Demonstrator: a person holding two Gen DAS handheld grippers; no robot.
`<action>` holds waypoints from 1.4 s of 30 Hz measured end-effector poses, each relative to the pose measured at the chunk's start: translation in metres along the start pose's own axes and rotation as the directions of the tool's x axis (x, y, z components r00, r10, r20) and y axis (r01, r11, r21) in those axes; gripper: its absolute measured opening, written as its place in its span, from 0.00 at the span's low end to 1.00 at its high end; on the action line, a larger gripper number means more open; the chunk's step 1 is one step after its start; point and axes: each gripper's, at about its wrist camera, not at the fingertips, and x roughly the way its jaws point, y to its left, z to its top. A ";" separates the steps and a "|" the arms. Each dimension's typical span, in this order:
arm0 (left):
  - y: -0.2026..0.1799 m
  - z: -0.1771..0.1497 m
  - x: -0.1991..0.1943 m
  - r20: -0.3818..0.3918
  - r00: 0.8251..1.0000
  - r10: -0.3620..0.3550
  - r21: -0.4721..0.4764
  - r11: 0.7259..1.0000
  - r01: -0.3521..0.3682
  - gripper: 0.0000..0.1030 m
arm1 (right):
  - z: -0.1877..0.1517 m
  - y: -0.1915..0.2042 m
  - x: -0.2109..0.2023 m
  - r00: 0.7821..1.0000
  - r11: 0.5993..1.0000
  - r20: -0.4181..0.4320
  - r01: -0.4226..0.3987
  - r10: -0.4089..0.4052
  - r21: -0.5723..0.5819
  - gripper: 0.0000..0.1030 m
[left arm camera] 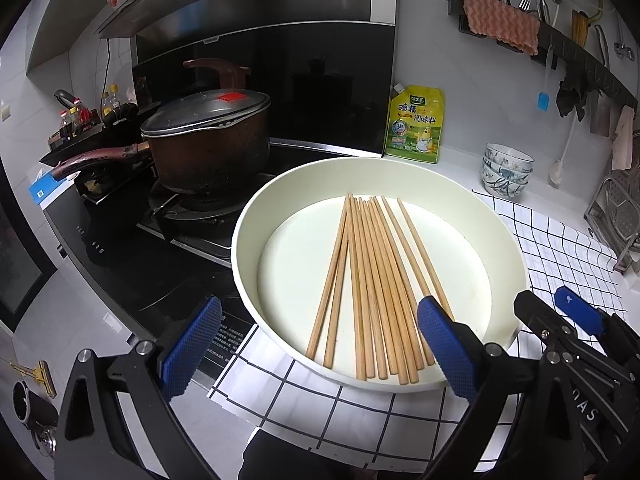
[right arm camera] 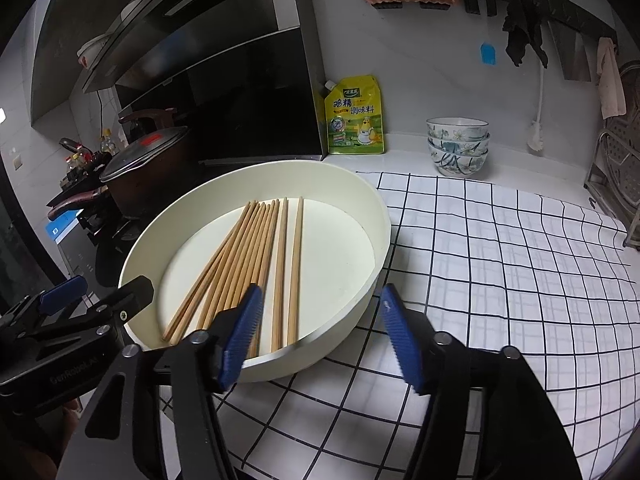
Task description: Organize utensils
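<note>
A round cream tray [left arm camera: 516, 240] sits on the worktop with its far-left part over the edge of the black stove [left arm camera: 120, 248] and its near part on a white cloth with a black grid [right arm camera: 500, 260]. The wooden chopsticks [left arm camera: 372, 284] lie loose on the tray's flat floor, fanned out, their far tips close together and their near ends spread toward you.

Your left tongs [left arm camera: 320, 348] stand spread wide with nothing between the pads; one blue pad [left arm camera: 192, 344] hangs over the stove edge to the left of the tray, the other is over the tray's near rim, in front of the near ends of several chopsticks. Your right tongs [right arm camera: 322, 340] are also spread and empty, straddling the tray's near-right rim: one pad [right arm camera: 240, 340] is over the tray and hides the ends of some chopsticks, the other is outside the rim above the cloth.

Behind the tray to the left, a dark lidded pot [left arm camera: 208, 148] stands on a burner, its long handle pointing left. Behind the tray, against the wall, leans a yellow seasoning pouch [right arm camera: 354, 116]. To the right of the pouch is a stack of patterned bowls [right arm camera: 458, 144]. Above them a wall rail [left arm camera: 560, 40] carries an orange-pink cloth [left arm camera: 500, 24] and hanging utensils. A metal rack [right arm camera: 616, 168] stands at the far right of the cloth.
</note>
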 end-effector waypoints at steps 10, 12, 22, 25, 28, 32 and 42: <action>0.000 -0.001 -0.003 0.007 1.000 0.018 -0.001 1.000 -0.018 0.94 | 0.001 -0.002 -0.002 1.000 1.000 0.006 0.004 -0.004 0.011 0.71; 0.000 -0.001 -0.003 0.005 1.000 0.016 -0.001 1.000 -0.016 0.94 | 0.001 -0.002 -0.002 1.000 1.000 0.006 0.005 -0.005 0.010 0.71; 0.000 -0.001 -0.006 0.006 1.000 0.018 -0.003 1.000 -0.018 0.94 | -0.001 -0.001 -0.002 1.000 1.000 -0.001 0.006 -0.006 0.010 0.74; -0.001 -0.001 -0.008 0.014 1.000 0.025 0.001 1.000 -0.025 0.94 | -0.002 0.000 -0.001 1.000 1.000 -0.006 0.008 -0.008 0.005 0.74; -0.002 -0.001 -0.009 0.020 0.999 0.030 0.004 1.000 -0.031 0.94 | -0.002 0.001 -0.001 1.000 1.000 -0.009 0.009 -0.009 0.003 0.74; -0.001 -0.001 -0.009 0.015 0.999 0.034 -0.003 0.999 -0.034 0.94 | -0.002 0.001 -0.002 1.000 1.000 -0.004 0.011 -0.011 0.005 0.74; 0.001 -0.001 -0.008 0.012 0.999 0.037 -0.010 0.999 -0.037 0.94 | -0.003 -0.002 -0.004 1.000 1.000 -0.002 0.016 -0.016 0.011 0.74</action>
